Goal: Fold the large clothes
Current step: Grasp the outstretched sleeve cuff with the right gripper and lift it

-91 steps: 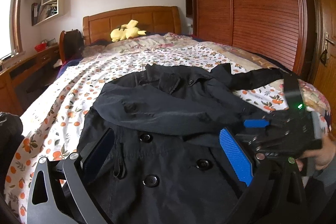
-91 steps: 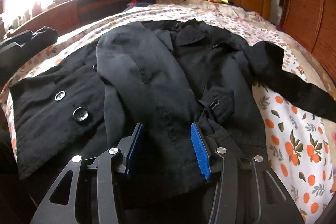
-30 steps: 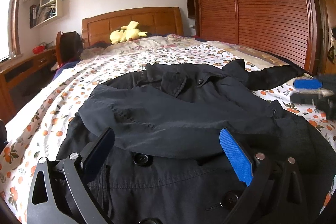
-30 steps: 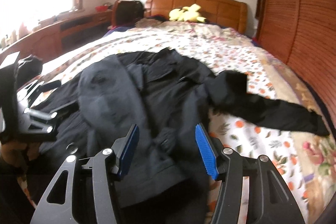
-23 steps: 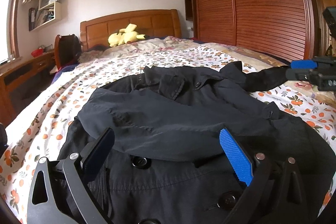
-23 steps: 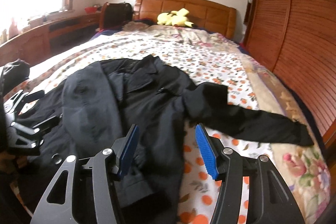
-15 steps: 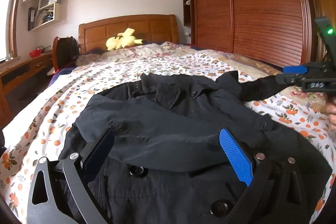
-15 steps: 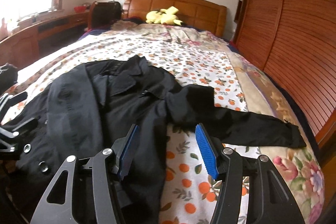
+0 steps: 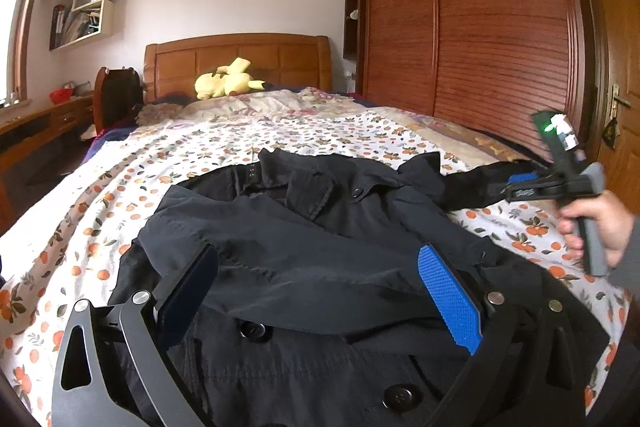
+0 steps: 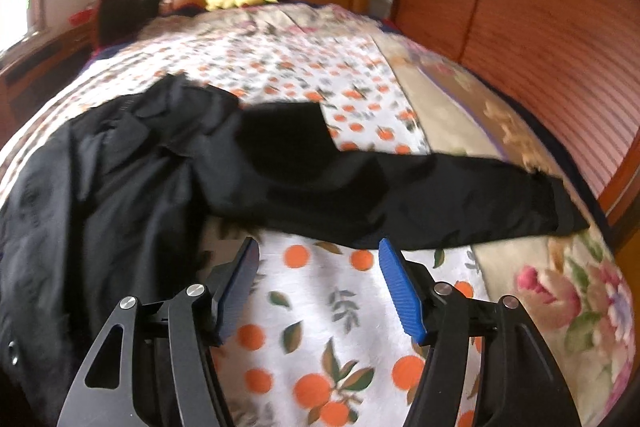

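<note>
A black coat [image 9: 320, 247] is lying face up on the bed [image 9: 280, 135], which is covered with an orange-print bedspread [image 10: 340, 327]. One sleeve [image 9: 288, 267] is lying folded across the coat's chest, above the front buttons [image 9: 252, 331]. The other sleeve [image 10: 420, 195] is stretching out sideways over the bedspread toward the wardrobe [image 9: 480, 27], its cuff resting near the bed's edge.

The left gripper [image 9: 320, 295] is hovering over the lower front of the coat with its fingers spread wide. The folded sleeve is showing between them, but the pads are not pressing on any cloth.

The right gripper [image 10: 318, 283] is pointing down at bare bedspread just short of the outstretched sleeve. Its jaws are opening, and nothing is sitting between them. In the left wrist view the right gripper [image 9: 524, 185] is appearing side-on above the outstretched sleeve, carried by the person's hand [image 9: 596, 227]; contact with the sleeve cannot be confirmed from that angle. The right wrist view is blurred.

A yellow plush toy [image 9: 226, 83] is resting against the wooden headboard [image 9: 240, 55]. Wall shelves [image 9: 84, 7] are hanging at upper left.
</note>
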Action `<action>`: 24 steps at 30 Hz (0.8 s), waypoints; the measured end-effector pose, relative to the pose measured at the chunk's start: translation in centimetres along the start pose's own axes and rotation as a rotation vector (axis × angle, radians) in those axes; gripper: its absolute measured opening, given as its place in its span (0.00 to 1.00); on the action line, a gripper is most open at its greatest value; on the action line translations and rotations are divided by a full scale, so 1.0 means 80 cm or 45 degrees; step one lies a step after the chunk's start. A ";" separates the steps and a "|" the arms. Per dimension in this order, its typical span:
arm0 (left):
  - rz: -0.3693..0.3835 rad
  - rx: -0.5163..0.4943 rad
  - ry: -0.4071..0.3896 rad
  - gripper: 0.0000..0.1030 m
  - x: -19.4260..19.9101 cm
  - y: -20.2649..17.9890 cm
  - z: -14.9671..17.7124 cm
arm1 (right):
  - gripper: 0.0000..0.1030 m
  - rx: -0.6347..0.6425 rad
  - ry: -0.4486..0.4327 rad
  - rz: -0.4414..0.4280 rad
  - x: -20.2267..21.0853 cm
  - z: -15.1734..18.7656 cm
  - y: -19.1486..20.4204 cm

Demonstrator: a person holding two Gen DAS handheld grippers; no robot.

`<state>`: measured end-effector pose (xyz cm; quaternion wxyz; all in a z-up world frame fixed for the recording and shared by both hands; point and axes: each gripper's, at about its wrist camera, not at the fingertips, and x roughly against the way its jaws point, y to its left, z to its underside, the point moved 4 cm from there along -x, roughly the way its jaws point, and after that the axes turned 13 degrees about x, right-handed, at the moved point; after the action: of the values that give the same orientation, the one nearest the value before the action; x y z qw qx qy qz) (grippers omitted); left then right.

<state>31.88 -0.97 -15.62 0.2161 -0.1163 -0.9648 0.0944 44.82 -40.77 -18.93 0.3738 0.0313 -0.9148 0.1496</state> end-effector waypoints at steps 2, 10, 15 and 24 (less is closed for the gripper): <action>0.013 0.009 -0.014 0.98 0.009 0.002 -0.003 | 0.58 -0.048 0.036 0.008 -0.017 0.003 -0.013; 0.023 0.041 -0.032 0.98 0.034 0.018 -0.013 | 0.58 -0.262 0.139 0.022 -0.056 0.020 -0.065; 0.009 0.068 -0.031 0.98 0.045 0.035 -0.014 | 0.58 -0.407 0.189 0.020 -0.074 0.033 -0.091; -0.031 0.087 -0.032 0.98 0.056 0.062 -0.014 | 0.49 -0.606 0.211 0.064 -0.100 0.034 -0.143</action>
<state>29.32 5.09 -13.97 0.2090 -0.0960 -0.9650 0.1262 50.67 -52.95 -23.45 0.4406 -0.0928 -0.8909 -0.0587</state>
